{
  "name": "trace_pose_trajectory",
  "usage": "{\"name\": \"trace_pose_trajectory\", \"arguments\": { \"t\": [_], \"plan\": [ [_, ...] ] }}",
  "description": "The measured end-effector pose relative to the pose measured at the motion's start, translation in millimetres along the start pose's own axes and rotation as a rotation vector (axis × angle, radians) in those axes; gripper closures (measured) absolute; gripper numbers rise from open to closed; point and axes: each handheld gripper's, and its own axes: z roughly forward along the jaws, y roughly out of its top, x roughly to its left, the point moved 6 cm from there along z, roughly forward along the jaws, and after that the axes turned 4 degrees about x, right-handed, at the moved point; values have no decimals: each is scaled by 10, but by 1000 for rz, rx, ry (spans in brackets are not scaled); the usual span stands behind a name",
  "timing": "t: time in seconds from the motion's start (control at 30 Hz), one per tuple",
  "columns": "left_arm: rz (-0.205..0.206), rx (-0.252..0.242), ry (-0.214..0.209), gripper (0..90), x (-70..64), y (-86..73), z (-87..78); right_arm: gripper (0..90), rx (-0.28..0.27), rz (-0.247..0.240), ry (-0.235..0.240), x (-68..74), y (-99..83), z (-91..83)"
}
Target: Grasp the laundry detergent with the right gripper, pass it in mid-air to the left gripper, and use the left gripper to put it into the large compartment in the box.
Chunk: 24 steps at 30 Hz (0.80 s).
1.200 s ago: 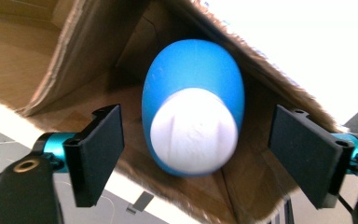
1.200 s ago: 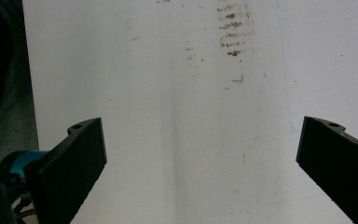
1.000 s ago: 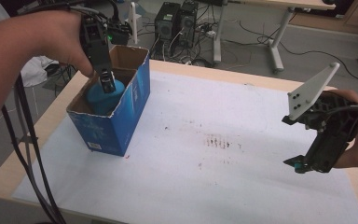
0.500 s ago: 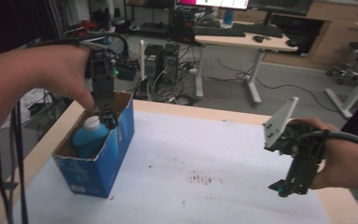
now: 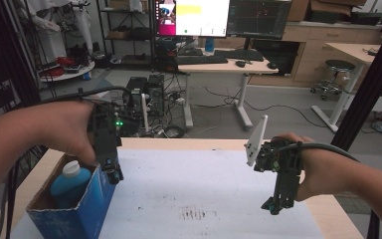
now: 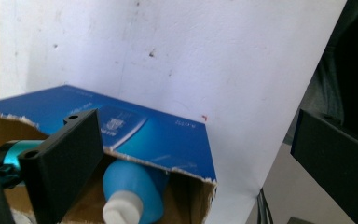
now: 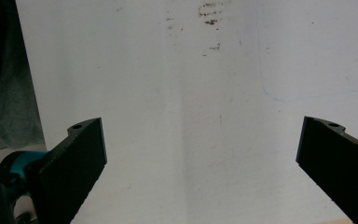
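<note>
A blue cardboard box with a torn open top stands at the table's near left. A blue bottle with a white cap lies inside it. My left gripper hangs over the box's right rim, open and holding nothing. In the left gripper view its jaws stand wide apart above the box and the bottle. My right gripper points down over the white sheet at the right. It is open and empty, with bare sheet between its jaws.
The white sheet covers most of the wooden table and has small brown stains near the front middle. Beyond the far edge are desks, monitors, cables and a stool on the floor.
My left gripper has come up out of the box and off the bottle, which stays inside. The right gripper has drifted a little left. The high view now takes in more of the room.
</note>
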Motion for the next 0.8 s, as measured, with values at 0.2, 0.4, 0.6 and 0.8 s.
{"name": "trace_pose_trajectory", "arguments": {
  "t": [0.2, 0.4, 0.6, 0.8],
  "plan": [
    [66, -5, -34, 16, -87, 165, 145, 6, 14, -21, 24, 31, 24, 27],
    [110, 19, -38, 16, -127, 323, 317, 6, 30, -27, 29, 36, 52, 54],
    [166, 29, -47, 16, -179, 453, 435, 6, 42, -32, 39, 20, 49, 85],
    [178, 21, -63, 16, -209, 510, 551, 7, 48, -33, 34, -9, 66, 61]
  ]
}}
